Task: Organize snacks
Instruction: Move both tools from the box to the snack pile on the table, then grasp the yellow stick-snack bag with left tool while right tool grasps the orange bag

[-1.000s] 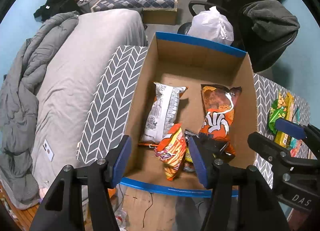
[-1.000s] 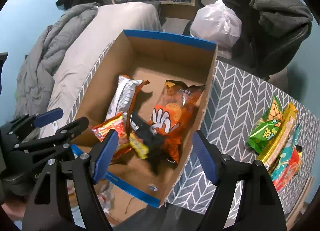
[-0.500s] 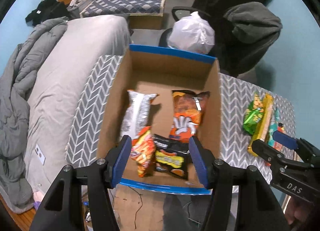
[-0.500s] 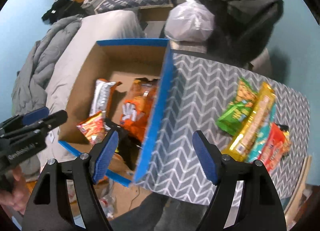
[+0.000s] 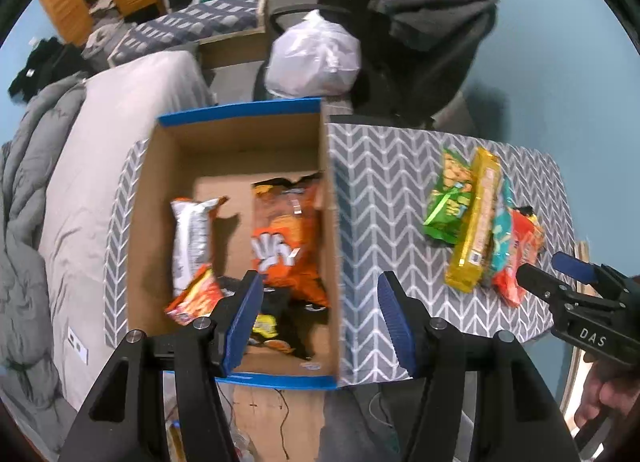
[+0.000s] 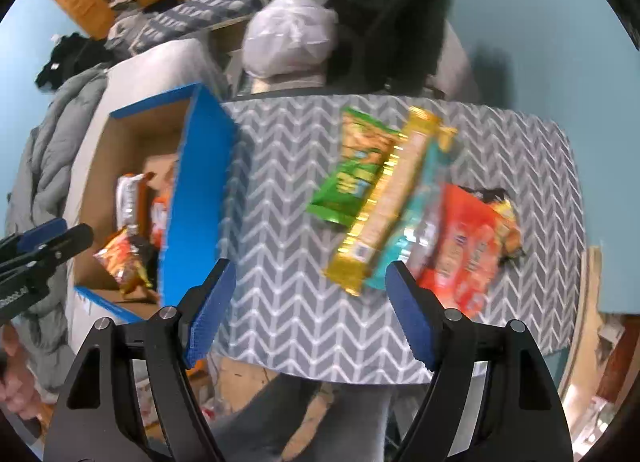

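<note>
Across the left wrist view, centre frame: cardboard box (image 5: pixel 240 150) with blue rim, standing on chevron-patterned table (image 5: pixel 384 190). Inside the box: white chip bag (image 5: pixel 190 234) at left, orange chip bag (image 5: pixel 286 234) at middle, red-orange snack pack (image 5: pixel 195 296) at lower left, black-and-yellow bag (image 5: pixel 280 322) at near end, partly behind a fingertip. Lower centre: left gripper (image 5: pixel 320 316), jaws spread wide, holding nothing, straddling the box's right wall. Right of frame on the table: green snack bag (image 5: pixel 450 196), yellow cracker sleeve (image 5: pixel 476 222), teal packet (image 5: pixel 502 234) and red packet (image 5: pixel 520 258), overlapping in a row. Far right edge: right gripper (image 5: pixel 560 274), close to the red packet; opening not clear from this angle. Across the right wrist view, somewhat blurred, lower centre: right gripper (image 6: pixel 308 312), jaws spread wide and empty, above the table (image 6: pixel 280 222). Centre to right: green snack bag (image 6: pixel 356 170), yellow cracker sleeve (image 6: pixel 388 202), teal packet (image 6: pixel 412 230), red packet (image 6: pixel 468 246), the near ends of the sleeve and teal packet lying between the fingertips. Left of frame: box (image 6: pixel 200 190) with snack bags inside. Left edge: left gripper (image 6: pixel 44 242).
</note>
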A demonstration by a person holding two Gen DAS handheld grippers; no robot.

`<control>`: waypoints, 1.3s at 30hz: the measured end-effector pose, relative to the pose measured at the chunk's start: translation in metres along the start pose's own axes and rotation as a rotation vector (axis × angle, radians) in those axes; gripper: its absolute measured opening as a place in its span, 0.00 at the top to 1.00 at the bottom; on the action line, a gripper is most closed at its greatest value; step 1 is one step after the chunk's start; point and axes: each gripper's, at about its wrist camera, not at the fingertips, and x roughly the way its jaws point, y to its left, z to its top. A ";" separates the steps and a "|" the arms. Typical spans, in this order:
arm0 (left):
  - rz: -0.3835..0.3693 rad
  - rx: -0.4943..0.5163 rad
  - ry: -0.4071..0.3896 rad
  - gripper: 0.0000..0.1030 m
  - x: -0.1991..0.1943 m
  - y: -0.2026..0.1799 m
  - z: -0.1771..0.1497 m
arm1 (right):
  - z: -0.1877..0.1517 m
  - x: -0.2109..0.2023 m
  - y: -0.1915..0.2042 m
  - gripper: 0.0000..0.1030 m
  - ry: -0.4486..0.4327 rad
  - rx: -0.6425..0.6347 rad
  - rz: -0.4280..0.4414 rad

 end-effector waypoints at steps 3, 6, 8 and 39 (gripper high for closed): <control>-0.008 0.037 0.006 0.41 0.002 -0.021 0.004 | -0.004 -0.001 -0.023 0.24 0.005 0.029 -0.014; -0.011 0.074 0.009 0.41 0.006 -0.042 0.008 | -0.008 -0.003 -0.047 0.24 0.010 0.058 -0.031; -0.005 0.104 0.008 0.41 0.010 -0.056 0.011 | -0.010 -0.004 -0.061 0.24 0.014 0.073 -0.041; 0.011 0.184 0.137 0.41 0.127 -0.157 0.038 | -0.014 0.094 -0.168 0.17 0.134 0.312 -0.049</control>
